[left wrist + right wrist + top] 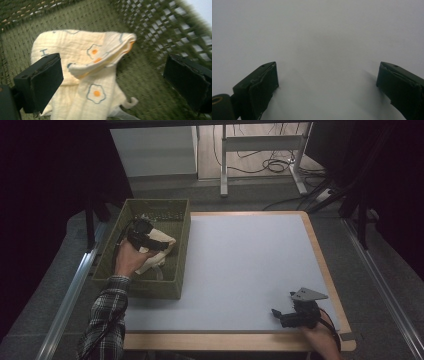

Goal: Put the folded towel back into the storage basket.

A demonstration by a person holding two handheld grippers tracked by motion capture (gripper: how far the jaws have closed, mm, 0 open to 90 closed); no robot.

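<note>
Left claw [150, 236]: held inside the green woven basket [181, 227], jaws spread wide with nothing between them, hovering just above the cloth.
Cloth [82, 75]: a cream muslin piece printed with fried eggs, lying crumpled and partly folded on the basket floor, toward the near end in the high view [159, 251]; a small tie or loop is seen at its lower edge.
Right claw [292, 314]: parked near the front right corner of the pale surface [240, 265], jaws apart and empty, well apart from the basket.
Risk, partial grasp: only the raised top fold may be pinched, so the rest could unfold and trail or slip free when lifted.
Risk, snagging: a jaw tip could be caught in the open lattice of the basket wall, which stands close beside the right-hand jaw in the left gripper view.
Risk, basket shift: the light basket could be dragged or tipped if the weave is pinched together with the fabric, since it is not being steadied by the other claw.
Risk, blur: the left gripper view is smeared, so the exact gap above the cloth cannot be judged.
</note>
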